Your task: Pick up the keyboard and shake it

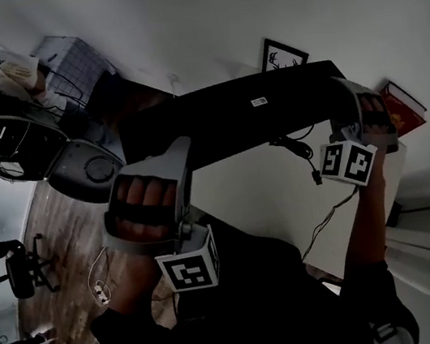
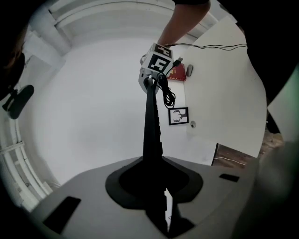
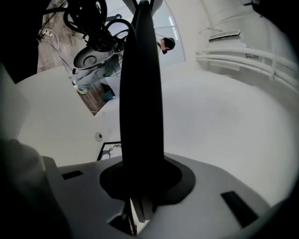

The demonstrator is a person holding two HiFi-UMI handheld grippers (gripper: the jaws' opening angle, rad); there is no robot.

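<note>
**Head view:** You held the one keyboard (image 1: 238, 117) lifted clear of the white surface (image 1: 252, 193), just in front of the single framed picture (image 1: 283, 54). The left gripper (image 1: 183, 154) was clamped on the keyboard end farther from the picture. The right gripper (image 1: 350, 112) had the nearer end, beside one red book (image 1: 403, 109). One cable (image 1: 304, 155) dangled below the picture.

**Left gripper view:** The jaws were closed on the keyboard's edge, and the board ran away edge-on to the other gripper. The picture lay just to the right of the board.

**Right gripper view:** These jaws also pinched the board's end, with the picture low on the left.

Two grippers and one keyboard: the pick-up looked done and the shaking appeared to be the step in hand. The next move likely called for short, matched strokes with both grips kept tight and the cable kept clear of the picture.
</note>
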